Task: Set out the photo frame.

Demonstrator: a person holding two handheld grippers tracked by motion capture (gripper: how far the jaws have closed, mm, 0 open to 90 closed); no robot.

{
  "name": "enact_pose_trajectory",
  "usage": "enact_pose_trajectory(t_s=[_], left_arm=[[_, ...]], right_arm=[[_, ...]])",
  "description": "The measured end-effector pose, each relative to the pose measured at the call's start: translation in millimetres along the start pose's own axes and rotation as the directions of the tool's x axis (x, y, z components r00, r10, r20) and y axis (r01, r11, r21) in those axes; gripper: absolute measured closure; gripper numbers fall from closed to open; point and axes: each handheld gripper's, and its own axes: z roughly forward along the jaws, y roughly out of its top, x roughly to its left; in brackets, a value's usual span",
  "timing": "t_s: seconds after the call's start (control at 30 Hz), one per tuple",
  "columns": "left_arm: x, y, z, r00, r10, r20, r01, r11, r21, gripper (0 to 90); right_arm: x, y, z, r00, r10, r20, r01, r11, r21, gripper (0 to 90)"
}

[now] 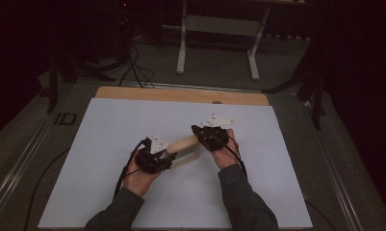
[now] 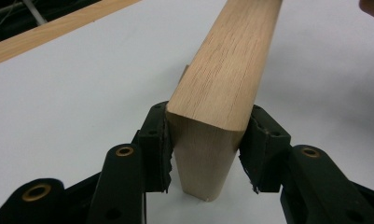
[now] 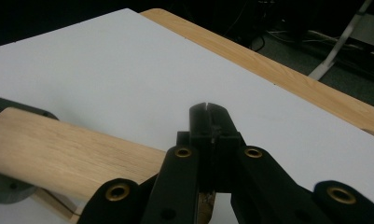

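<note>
1. Workpiece: a light oak rectangular wooden frame point(image 1: 186, 148) sits near the middle of the white sheet covering the bench point(image 1: 109, 144), held between both hands. Whether its lower edge rests on the sheet or hangs just above it cannot be told from the high view.

2. Left hand-held gripper point(image 1: 154, 161): its jaws stand partly apart, one on each flank of the frame's rounded corner. In the left gripper view the pads point(image 2: 157, 149) touch or all but touch the wood point(image 2: 222, 84) near its top edge. Judged as a light hold on the frame's near-left corner.

3. Right hand-held gripper point(image 1: 211, 135): in the right gripper view its jaws are fully closed with nothing visibly between the tips point(image 3: 208, 122). The frame's upper bar point(image 3: 68, 149) lies beside and below the jaws, to their left. In the high view this gripper sits at the far-right end of the bar; contact there cannot be confirmed.

4. Progress, as a judgement: the frame is picked out and secured on one side only. Two-handed control is not yet established.

5. Remaining, as a judgement: the right hand-held gripper has to open and seat on the bar before the frame can be lifted, turned or repositioned with stability.
</note>
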Motion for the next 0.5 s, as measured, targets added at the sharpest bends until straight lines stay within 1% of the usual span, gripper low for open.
enact_pose_trajectory(t_s=[0.4,0.5], left_arm=[[3.6,-0.3,1.1,0.9997,-0.022,-0.005,0.022,0.9998,-0.001,55.4],[3.9,-0.3,1.2,0.9997,-0.022,-0.004,0.022,0.9997,-0.001,55.0]], right_arm=[[1.8,-3.4,-7.5,1.0000,-0.002,0.000,0.002,1.000,0.005,89.9],[2.0,-3.9,-8.7,1.0000,-0.002,-0.001,0.002,1.000,0.007,89.9]])
